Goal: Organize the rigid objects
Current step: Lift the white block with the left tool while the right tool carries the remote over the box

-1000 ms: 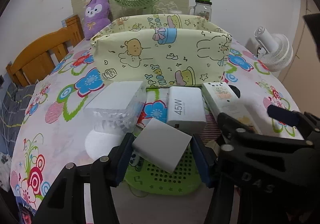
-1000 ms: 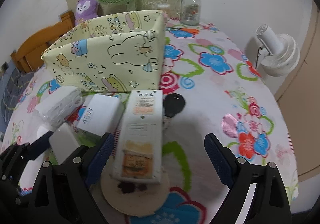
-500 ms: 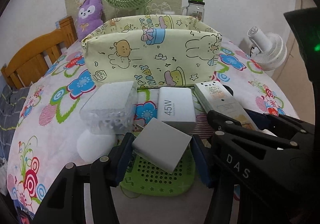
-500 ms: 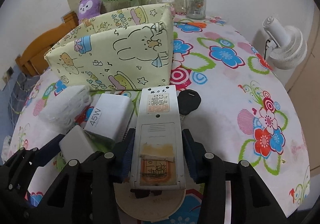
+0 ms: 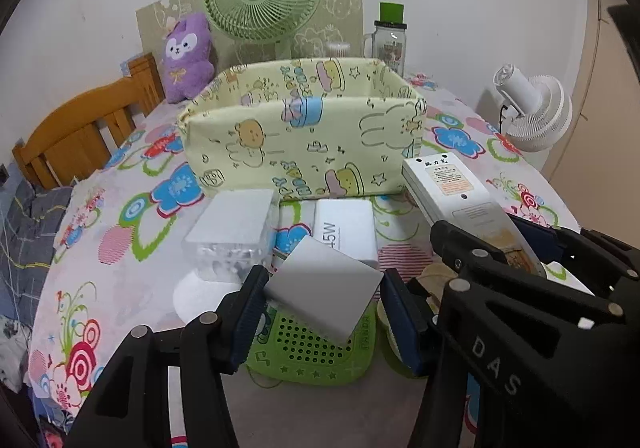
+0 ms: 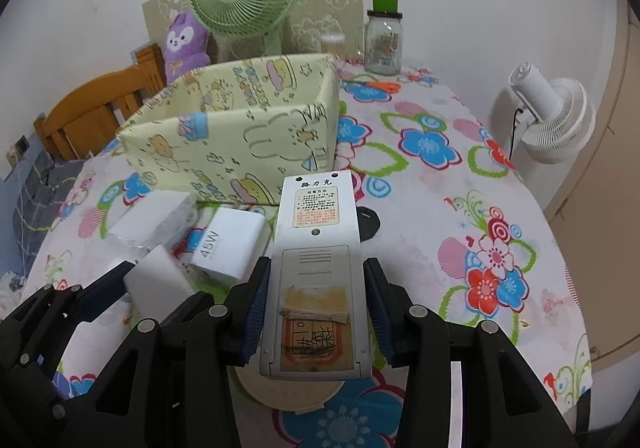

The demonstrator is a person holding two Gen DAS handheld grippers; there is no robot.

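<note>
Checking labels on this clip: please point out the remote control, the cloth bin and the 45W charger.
remote control [image 6: 316,248], right wrist view, its back face
cloth bin [image 5: 304,143], left wrist view, its front wall
45W charger [image 5: 344,226], left wrist view, its top face

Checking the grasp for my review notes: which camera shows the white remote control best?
The right wrist view: the remote control lies centred, back side up, between the right gripper pads. The left wrist view shows only its far end, seen obliquely, the rest hidden behind that gripper.
</note>
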